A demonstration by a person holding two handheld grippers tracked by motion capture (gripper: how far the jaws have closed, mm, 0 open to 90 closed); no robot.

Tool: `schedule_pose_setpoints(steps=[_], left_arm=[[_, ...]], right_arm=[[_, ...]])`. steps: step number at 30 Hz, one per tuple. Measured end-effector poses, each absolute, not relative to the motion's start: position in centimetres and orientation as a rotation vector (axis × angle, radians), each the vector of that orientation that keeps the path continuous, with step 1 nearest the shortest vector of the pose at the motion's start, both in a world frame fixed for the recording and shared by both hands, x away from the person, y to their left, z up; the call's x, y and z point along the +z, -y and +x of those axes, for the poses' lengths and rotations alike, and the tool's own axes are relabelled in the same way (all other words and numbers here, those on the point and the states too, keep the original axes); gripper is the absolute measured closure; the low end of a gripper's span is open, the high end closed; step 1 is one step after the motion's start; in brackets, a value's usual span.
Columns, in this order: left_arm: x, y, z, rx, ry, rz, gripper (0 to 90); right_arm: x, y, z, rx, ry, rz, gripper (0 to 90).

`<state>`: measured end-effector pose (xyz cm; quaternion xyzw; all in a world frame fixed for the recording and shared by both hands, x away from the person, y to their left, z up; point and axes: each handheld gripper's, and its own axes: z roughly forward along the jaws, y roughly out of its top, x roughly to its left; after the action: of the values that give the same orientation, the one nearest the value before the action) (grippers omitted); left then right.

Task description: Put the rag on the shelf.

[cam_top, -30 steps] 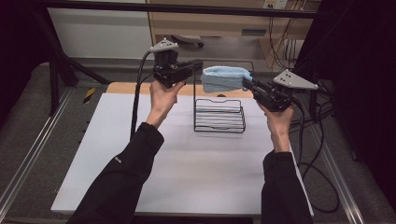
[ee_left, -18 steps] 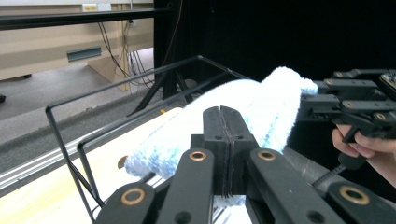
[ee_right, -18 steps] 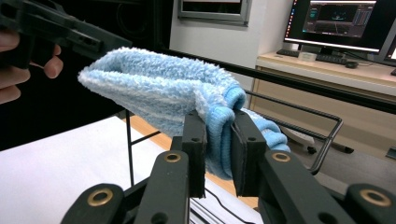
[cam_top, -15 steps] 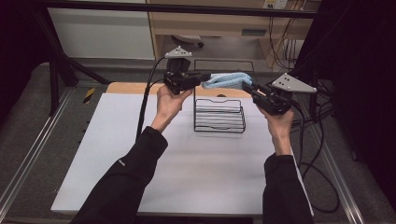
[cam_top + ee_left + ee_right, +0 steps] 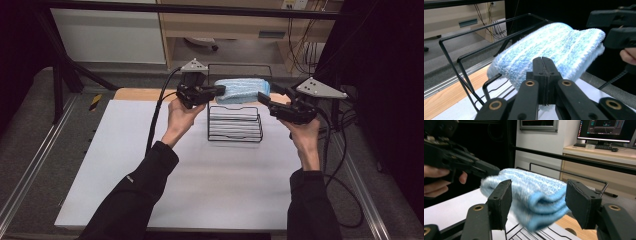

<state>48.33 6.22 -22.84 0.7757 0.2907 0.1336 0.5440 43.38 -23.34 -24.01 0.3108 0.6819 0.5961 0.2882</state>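
My left gripper [image 5: 220, 90] pinches only the folded blue towel's [image 5: 243, 90] left edge above the wire rack [image 5: 235, 124], so with my right gripper [image 5: 265, 100] gaping, it could unfold or slip.

So the table [image 5: 125, 170] has a plain white top that takes up most of the lower middle of the high view, with a strip of bare light wood along its far edge, upper centre of the frame. Sitting directly on the white surface is a black wire rack [image 5: 235, 124], a bit right of centre and toward the top of the tabletop. In the right gripper view the rack's wires [image 5: 529, 233] show at the bottom centre, on the white surface.
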Motion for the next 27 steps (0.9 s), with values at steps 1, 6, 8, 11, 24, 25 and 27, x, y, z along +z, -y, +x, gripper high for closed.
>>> schedule_pose_setpoints(steps=[1,6,8,11,24,25,27], left_arm=[[-22.9,-6.2,48.3,0.321,-0.687,1.842,89.6],[-23.3,-6.1,48.0,0.339,-0.676,1.853,89.5],[-23.4,-6.3,47.8,0.336,-0.674,1.856,89.5],[-23.7,-6.5,47.4,0.330,-0.662,1.863,89.5],[-26.1,-5.8,47.4,0.372,-0.682,1.899,89.5],[-26.3,-5.8,47.6,0.369,-0.689,1.897,89.5],[-26.6,-5.7,47.9,0.373,-0.702,1.891,89.5]], right_arm=[[-23.9,23.3,43.3,1.593,-1.822,0.831,41.0],[-23.6,23.0,43.0,1.591,-1.858,0.807,66.2],[-23.7,22.8,43.1,1.592,-1.893,0.815,75.4],[-24.1,22.7,43.4,1.573,-1.958,0.851,84.3],[-27.1,22.9,45.1,1.516,-1.986,0.960,90.0],[-27.2,22.8,45.2,1.514,-1.978,0.962,90.0],[-27.5,22.8,45.4,1.512,-1.965,0.962,90.0]])
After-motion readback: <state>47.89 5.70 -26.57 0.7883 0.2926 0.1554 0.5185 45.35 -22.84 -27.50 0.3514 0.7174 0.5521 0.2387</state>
